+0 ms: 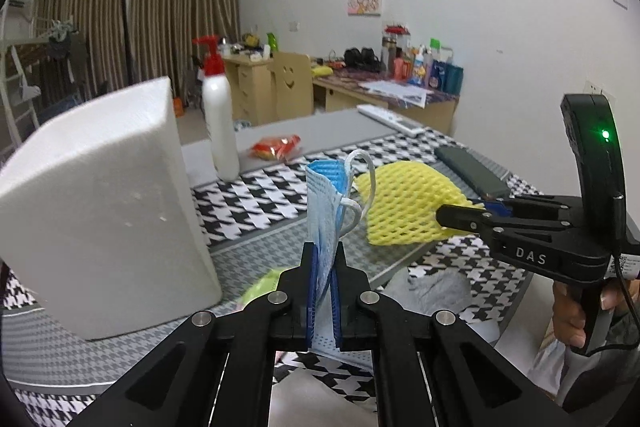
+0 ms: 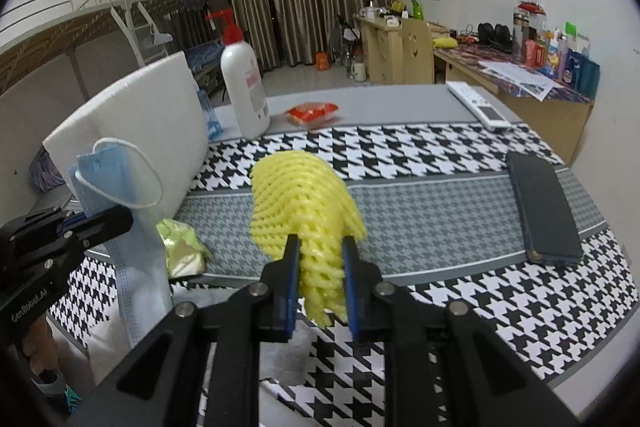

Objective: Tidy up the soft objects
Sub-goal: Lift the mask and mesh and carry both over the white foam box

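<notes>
The left gripper (image 1: 323,259) is clamped nearly shut on a blue mask (image 1: 325,203), which stands up from its fingers with the ear loops hanging to their right. The right gripper (image 2: 320,259) is pinched on a yellow foam net (image 2: 298,199) that bulges out past its fingertips. Both are held above the houndstooth cloth (image 2: 440,147). Left of the mask stands a white foam block (image 1: 100,195); beyond it, a white pump bottle (image 1: 218,119) and a red packet (image 1: 276,147). Right of the net lies a dark phone (image 2: 540,203)
</notes>
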Available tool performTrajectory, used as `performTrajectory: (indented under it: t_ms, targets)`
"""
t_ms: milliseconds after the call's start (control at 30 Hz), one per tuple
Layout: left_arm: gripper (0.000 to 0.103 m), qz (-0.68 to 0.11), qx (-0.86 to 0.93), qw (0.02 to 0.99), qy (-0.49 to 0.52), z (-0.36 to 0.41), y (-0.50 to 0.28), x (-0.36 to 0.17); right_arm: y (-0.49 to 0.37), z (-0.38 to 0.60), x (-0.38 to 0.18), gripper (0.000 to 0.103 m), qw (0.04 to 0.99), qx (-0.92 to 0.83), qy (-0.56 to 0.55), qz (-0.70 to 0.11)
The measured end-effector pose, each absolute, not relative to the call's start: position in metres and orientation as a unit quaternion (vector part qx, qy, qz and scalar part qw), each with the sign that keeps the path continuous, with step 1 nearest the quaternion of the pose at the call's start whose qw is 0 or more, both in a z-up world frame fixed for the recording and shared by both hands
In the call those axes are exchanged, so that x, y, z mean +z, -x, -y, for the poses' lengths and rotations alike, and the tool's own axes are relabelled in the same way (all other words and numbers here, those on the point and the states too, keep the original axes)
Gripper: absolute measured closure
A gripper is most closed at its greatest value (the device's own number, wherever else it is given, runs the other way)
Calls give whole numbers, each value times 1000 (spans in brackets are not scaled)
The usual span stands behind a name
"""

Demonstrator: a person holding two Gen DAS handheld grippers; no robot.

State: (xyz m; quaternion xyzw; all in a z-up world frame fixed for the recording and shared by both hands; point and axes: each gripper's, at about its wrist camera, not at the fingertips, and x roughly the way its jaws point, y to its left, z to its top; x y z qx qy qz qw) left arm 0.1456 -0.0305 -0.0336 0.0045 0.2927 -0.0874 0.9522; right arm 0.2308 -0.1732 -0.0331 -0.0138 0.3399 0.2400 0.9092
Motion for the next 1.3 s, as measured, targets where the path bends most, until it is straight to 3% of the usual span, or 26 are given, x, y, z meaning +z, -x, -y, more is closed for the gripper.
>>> performTrajectory:
  t_ms: [1300]
  targets:
    - [98,-210,-29,977,-5,0,-136,36,-216,169,26,80,932,269,-3,-245]
